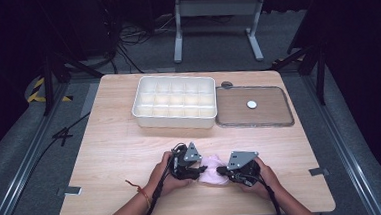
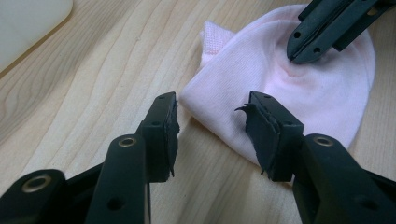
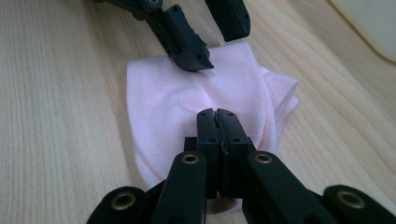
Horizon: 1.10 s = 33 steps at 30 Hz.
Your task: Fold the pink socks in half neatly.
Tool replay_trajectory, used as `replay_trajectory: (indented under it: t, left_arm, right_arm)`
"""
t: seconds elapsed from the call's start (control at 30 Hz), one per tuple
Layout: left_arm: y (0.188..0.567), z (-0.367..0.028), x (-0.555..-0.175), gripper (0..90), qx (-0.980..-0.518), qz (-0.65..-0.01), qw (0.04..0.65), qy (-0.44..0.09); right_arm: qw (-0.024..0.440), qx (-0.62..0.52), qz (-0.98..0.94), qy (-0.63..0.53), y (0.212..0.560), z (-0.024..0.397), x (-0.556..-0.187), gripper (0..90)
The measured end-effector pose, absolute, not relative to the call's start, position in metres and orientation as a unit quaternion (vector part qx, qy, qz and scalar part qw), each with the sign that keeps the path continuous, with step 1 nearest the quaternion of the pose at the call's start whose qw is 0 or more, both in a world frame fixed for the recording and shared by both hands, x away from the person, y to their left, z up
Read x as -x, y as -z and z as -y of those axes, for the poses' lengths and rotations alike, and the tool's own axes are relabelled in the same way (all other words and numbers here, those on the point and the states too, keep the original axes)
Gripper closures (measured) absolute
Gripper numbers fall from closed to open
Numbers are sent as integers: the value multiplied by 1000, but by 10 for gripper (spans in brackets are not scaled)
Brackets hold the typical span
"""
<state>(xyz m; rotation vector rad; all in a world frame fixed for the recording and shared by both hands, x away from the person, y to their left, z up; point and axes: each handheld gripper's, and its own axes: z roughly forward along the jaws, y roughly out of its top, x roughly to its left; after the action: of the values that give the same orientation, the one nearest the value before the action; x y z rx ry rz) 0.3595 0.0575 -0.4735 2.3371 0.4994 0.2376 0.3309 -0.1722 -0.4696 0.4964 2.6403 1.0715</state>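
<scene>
Behind the pink sock [image 1: 213, 170], white compartment tray [image 1: 174, 101], apparently unfilled.

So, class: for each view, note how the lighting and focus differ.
High view: table evenly lit, surroundings dark, distant detail soft. Left gripper view: pink cloth bright and sharp, nearest tongs blurred. Right gripper view: shut tongs crisp against the cloth, white tray corner slightly washed out.

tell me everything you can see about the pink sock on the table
The pink sock is a pale, fine-knit fabric piece lying flat and folded on the wooden table near the person's edge, with a ribbed cuff poking out at one side. The right gripper has its jaws shut together and pressing down on the middle, puckering the cloth. The left gripper stands with open jaws at the sock's edge, one jaw over the fabric, not yet closed on it.
</scene>
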Motion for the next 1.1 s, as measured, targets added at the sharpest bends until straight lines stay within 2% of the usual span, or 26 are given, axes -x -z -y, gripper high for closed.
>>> replay_trajectory:
  t: [0.13,0.3,0.47,0.8,0.97,1.1]
  left_arm:
    - [474,-59,-360,533,-905,-202,363,-86]
    - [470,-66,-362,480,-898,-217,375,-68]
    - [467,-76,-359,478,-893,-230,387,-18]
    - [477,-65,-358,459,-889,-242,389,14]
    - [478,-62,-357,497,-886,-243,396,15]
    - [479,-64,-358,621,-880,-237,412,29]
  right_arm:
    - [120,-172,-906,-368,470,173,-332,893]
    - [116,-174,-906,-369,471,174,-332,893]
    - [117,-174,-905,-370,471,174,-332,893]
    - [125,-167,-905,-370,471,173,-331,893]
    - [127,-166,-905,-370,472,173,-330,893]
    - [126,-164,-906,-370,472,173,-330,893]
